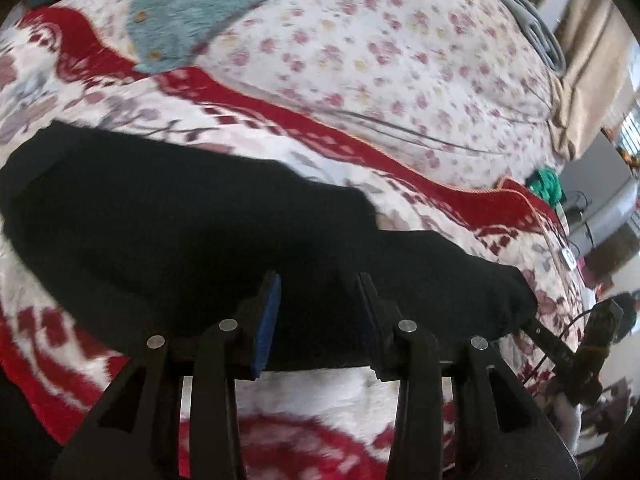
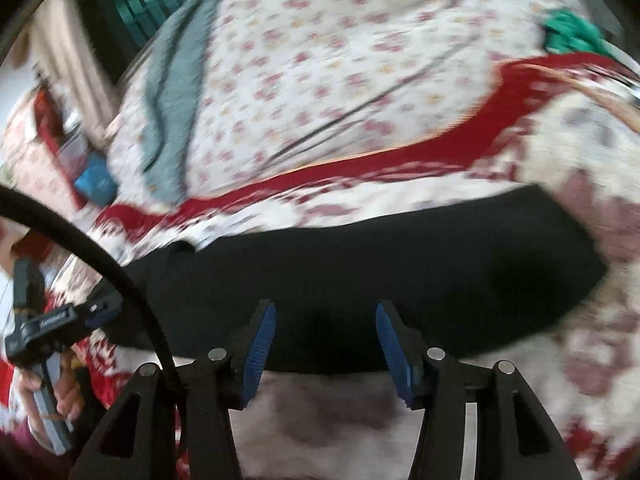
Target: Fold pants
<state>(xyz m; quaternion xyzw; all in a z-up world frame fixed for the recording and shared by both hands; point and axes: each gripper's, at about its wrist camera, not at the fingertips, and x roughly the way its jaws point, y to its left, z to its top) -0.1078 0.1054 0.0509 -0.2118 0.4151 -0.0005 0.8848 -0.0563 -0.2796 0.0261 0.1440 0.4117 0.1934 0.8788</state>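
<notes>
1. While the black pants [image 1: 208,216] are lying flat on the red-and-white patterned blanket [image 1: 320,384] covering the bed, I am holding both tools just short of their near edge.
2. My left tool [image 1: 318,292] is standing with its jaws apart and nothing between them, its tips showing over the dark cloth's near hem.
3. My right tool [image 2: 326,324] is likewise spread wide and gripping nothing, its blue pads [image 2: 260,344] framing the same edge from its own side.
4. The long axis of the pants [image 2: 360,272] is running crosswise to both tools, left to right in each view, so each tool is facing a different stretch of that edge.
5. Neither tool is looking clearly nearer; both are sitting just beside the hem, and whether they are touching it I cannot tell through the blur.
6. I am judging that the coming pinch calls for both tools together, taking the near edge and carrying it across.
</notes>
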